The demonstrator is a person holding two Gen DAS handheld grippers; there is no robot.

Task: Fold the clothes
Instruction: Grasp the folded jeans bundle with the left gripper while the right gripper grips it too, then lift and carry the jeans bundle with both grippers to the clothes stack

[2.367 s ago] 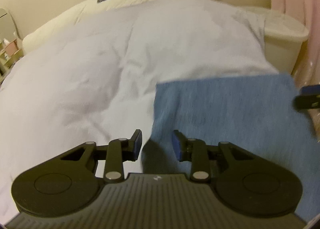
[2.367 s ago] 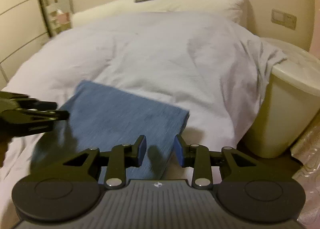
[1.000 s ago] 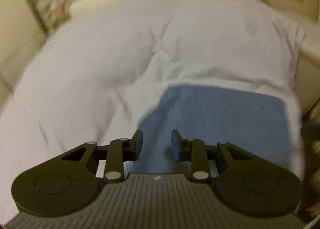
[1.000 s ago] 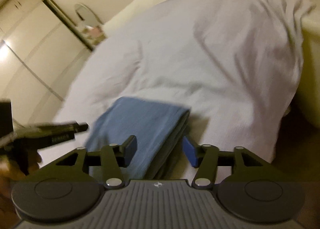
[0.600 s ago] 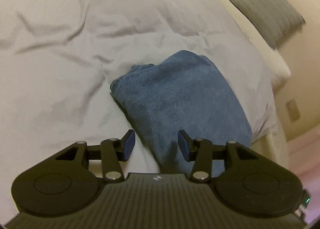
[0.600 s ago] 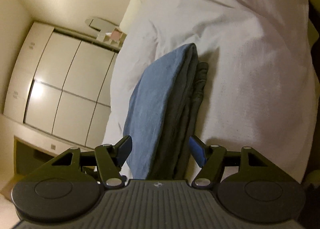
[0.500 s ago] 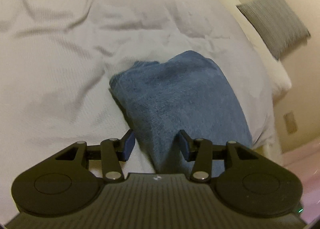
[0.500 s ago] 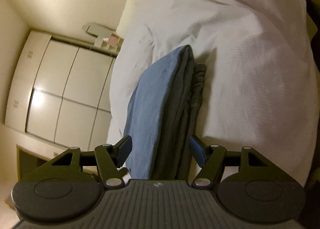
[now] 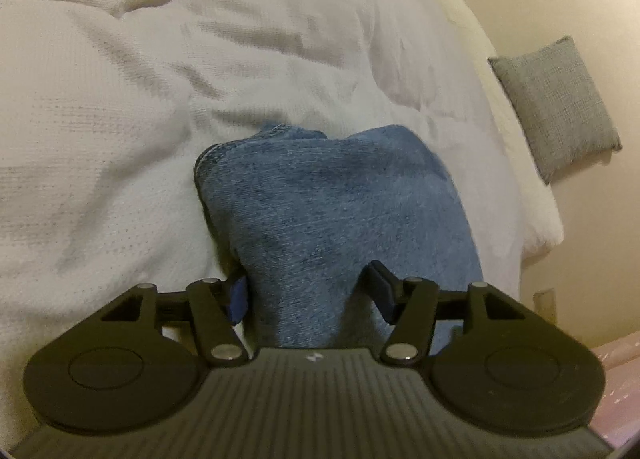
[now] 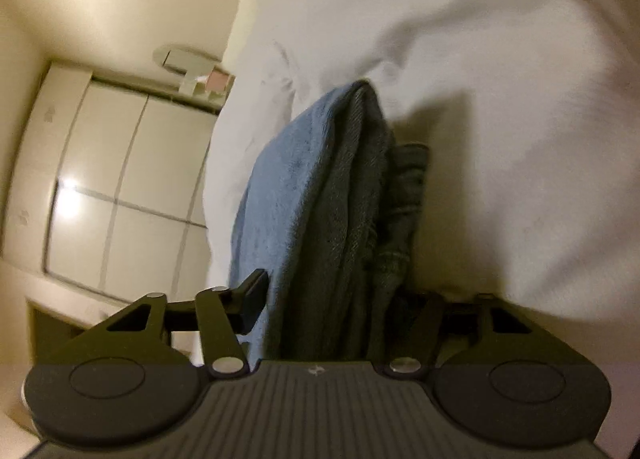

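A folded stack of blue denim jeans [image 9: 336, 203] lies on the white duvet [image 9: 120, 119]. My left gripper [image 9: 308, 291] is open, its two fingers astride the near end of the stack, one on each side. In the right wrist view the jeans [image 10: 304, 195] appear edge-on, layers visible. My right gripper [image 10: 340, 303] is open, fingers astride the stack's end; the right finger is partly hidden behind the fabric.
A grey cushion [image 9: 556, 103] leans at the bed's head by the cream wall. White wardrobe doors [image 10: 108, 187] and a small shelf with items [image 10: 200, 71] stand beyond the bed's far side.
Both grippers have opened wider and pushed forward around the ends of the folded jeans. The stack now sits deeper between the fingers in each view.
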